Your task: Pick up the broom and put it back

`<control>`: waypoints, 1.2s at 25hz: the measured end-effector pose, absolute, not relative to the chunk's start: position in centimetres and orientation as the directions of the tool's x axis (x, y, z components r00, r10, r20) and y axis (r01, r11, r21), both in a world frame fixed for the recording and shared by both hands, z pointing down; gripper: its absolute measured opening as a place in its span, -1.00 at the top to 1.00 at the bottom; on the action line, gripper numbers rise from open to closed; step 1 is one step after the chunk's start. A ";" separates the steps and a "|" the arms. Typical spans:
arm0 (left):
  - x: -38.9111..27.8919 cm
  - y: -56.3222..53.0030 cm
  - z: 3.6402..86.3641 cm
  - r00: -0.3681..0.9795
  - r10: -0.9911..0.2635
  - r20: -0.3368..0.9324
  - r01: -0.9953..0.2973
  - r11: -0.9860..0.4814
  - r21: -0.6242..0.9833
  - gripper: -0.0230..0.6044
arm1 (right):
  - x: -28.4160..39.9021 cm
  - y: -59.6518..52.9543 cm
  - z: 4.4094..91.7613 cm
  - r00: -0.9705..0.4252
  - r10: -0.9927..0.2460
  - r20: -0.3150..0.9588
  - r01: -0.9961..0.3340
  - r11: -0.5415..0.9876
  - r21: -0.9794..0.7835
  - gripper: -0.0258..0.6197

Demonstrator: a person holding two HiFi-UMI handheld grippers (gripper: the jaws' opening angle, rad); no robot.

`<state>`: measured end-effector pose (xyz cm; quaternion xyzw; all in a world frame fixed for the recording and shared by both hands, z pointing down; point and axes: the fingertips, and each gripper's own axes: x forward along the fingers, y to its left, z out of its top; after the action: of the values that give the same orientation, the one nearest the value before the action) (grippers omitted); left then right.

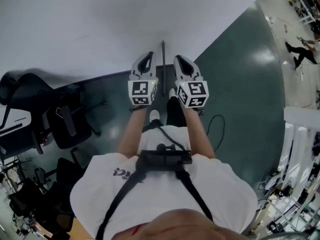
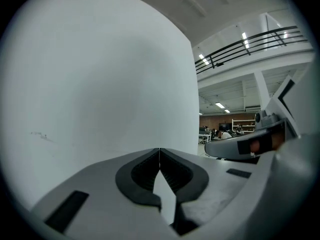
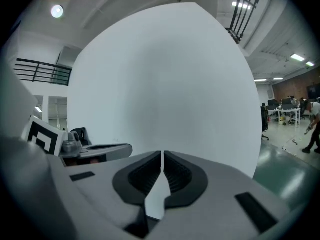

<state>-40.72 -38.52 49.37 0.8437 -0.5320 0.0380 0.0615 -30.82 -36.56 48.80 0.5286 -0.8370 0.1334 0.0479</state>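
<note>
Two grippers are held out side by side toward the white wall [image 1: 100, 24], and both are closed with nothing in them. In the left gripper view, the dark ribbed pads of the left gripper [image 2: 159, 156] meet along one thin line. The right gripper [image 3: 162, 158] shows the same in its own view. Beyond each pair of tips there is only bare wall.

Little can be read anywhere. Each marker cube [image 1: 142, 92] bears black-and-white square patterns, not letters. The left one also shows at the left edge of the right gripper view. The person's white T-shirt [image 1: 150, 184] carries a small dark print [image 1: 118, 172] on the chest, too skewed to make out.

The broom [image 1: 163, 59] appears only as a thin dark pole standing upright against the wall. In the head view it sits in the gap between the two grippers, just beside each and clear of both. Its lower end passes behind the cubes, and the brush end cannot be seen.

At the foot of the wall, to the person's left, stand black office chairs [image 1: 30, 109]. The dark green floor [image 1: 240, 94] runs along the wall's base to the right, and a black cable [image 1: 217, 126] loops on it close by.
</note>
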 end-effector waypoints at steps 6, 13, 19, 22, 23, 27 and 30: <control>-40.8 -41.6 54.5 0.420 -0.884 0.206 -0.907 -0.412 0.083 0.89 | -30.8 -39.5 55.4 -0.493 -0.808 0.322 -0.870 0.457 -0.187 0.90; -41.5 -43.4 60.8 0.397 -0.866 0.304 -0.918 -0.382 0.111 0.89 | -28.3 -40.4 64.1 -0.518 -0.730 0.445 -0.853 0.478 -0.207 0.89; -40.9 -44.7 64.7 0.405 -0.850 0.338 -0.914 -0.391 0.112 0.89 | -26.7 -42.1 70.4 -0.502 -0.697 0.512 -0.859 0.469 -0.204 0.89; -40.8 -45.0 66.5 0.407 -0.843 0.352 -0.913 -0.392 0.116 0.89 | -27.1 -42.9 73.5 -0.507 -0.674 0.537 -0.854 0.475 -0.210 0.78; -40.8 -45.0 67.2 0.407 -0.840 0.359 -0.913 -0.390 0.121 0.89 | -27.4 -43.0 74.5 -0.510 -0.666 0.544 -0.852 0.477 -0.214 0.76; -40.5 -45.4 69.7 0.397 -0.834 0.383 -0.917 -0.377 0.130 0.89 | -28.6 -44.0 77.8 -0.528 -0.645 0.552 -0.840 0.490 -0.232 0.64; -39.9 -46.0 71.4 0.387 -0.834 0.394 -0.922 -0.363 0.137 0.89 | -29.4 -45.5 79.4 -0.530 -0.650 0.545 -0.839 0.497 -0.223 0.62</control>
<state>-39.87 -46.00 71.35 0.8154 -0.5382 0.1296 0.1694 -29.38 -45.51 79.45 0.4420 -0.8419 0.2371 0.1993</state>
